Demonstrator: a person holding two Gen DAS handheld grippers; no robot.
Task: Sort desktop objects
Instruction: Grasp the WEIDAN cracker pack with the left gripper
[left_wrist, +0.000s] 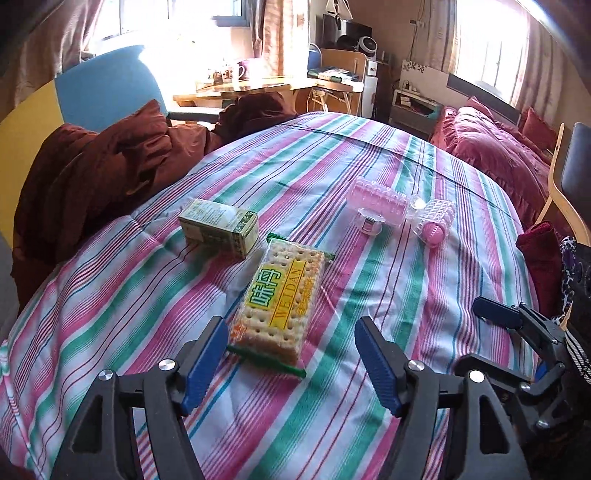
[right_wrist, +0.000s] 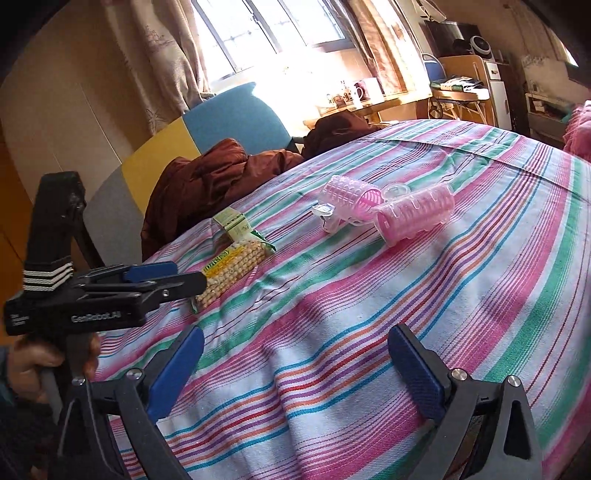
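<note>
The cracker packet (left_wrist: 279, 301) lies flat on the striped bed cover (left_wrist: 369, 295), its near end just ahead of the left tool (left_wrist: 290, 356), which is spread and empty. The right tool (right_wrist: 295, 363) is likewise spread, holding nothing. Step in hand appears to be the approach; the next move calls for straddling the packet and closing.

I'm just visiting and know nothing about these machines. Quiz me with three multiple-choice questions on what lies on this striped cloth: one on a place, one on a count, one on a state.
1. Where is the cracker packet?
A. directly ahead of the left tool
B. on the blue chair
C. inside the green box

2. How many pink hair rollers lie on the striped cloth?
A. none
B. two
C. five

3. The right tool is:
A. gripping a roller
B. open, holding nothing
C. gripping the packet

Answers: 1 A, the packet lies just beyond its fingers. 2 B, two lie side by side. 3 B, its fingers stand apart over bare cloth.
</note>
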